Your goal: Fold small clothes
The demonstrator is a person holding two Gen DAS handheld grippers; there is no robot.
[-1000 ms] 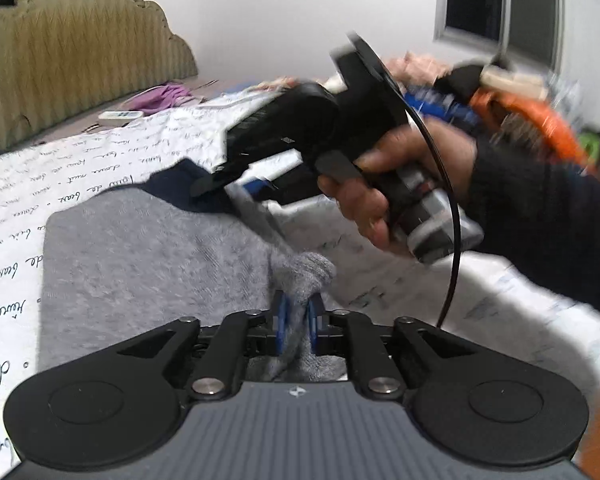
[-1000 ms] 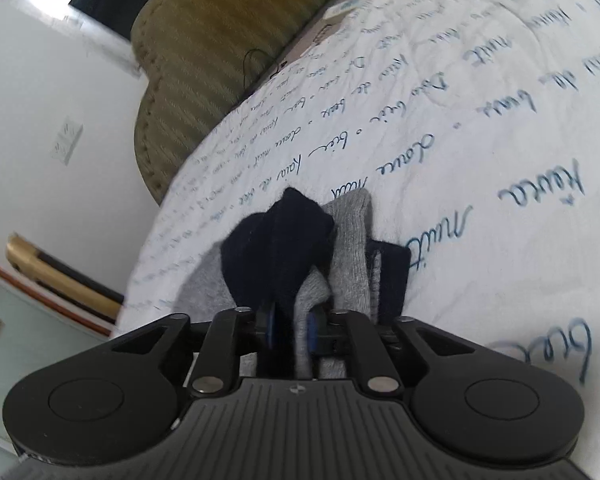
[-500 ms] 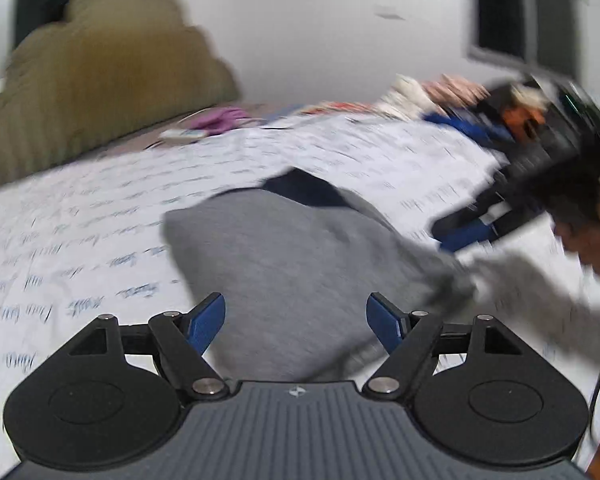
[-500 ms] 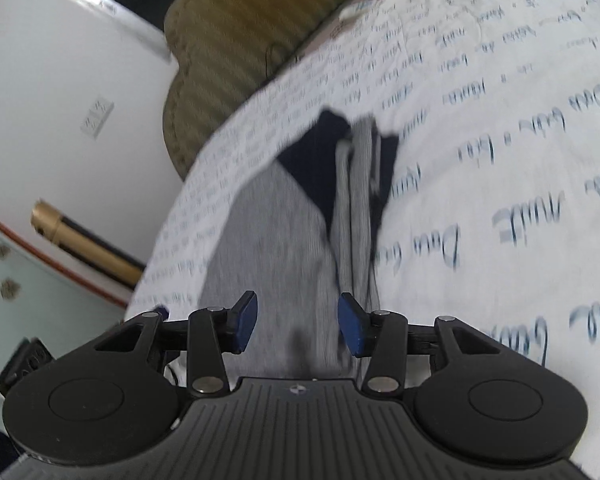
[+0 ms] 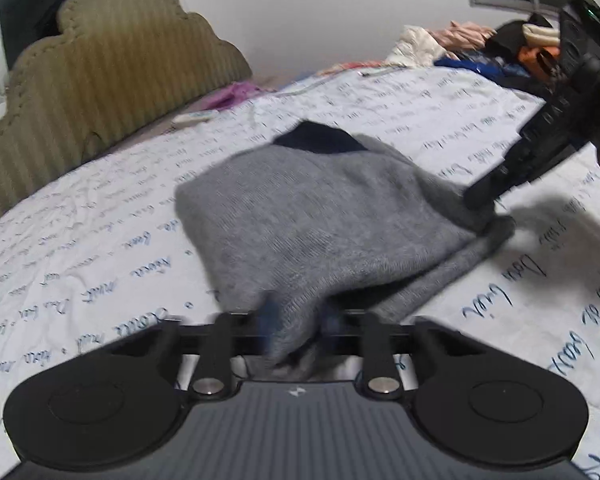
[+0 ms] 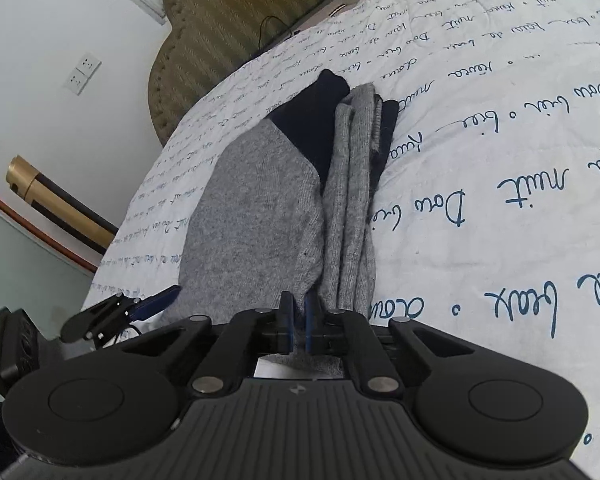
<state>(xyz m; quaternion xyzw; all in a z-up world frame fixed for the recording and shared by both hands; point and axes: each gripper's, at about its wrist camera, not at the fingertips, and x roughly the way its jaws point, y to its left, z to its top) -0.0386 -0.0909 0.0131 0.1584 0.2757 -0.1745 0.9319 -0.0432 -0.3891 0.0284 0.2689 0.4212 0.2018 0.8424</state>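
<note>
On the bed [image 5: 100, 216], both grippers' fingers pinch the near edge of the grey sweater [image 5: 320, 220], left gripper [image 5: 296, 328] closing and right gripper [image 6: 298, 330] clamped, likely to lift another fold.

Two low cameras, one bed

Each rides a gripper, tilted down and close over the grey sweater [image 5: 320, 220]. Left looks towards the headboard [image 5: 100, 80] and clothes pile [image 5: 460, 40]; right faces the headboard too. Both share sweater and bedspread [image 6: 480, 160].
</note>
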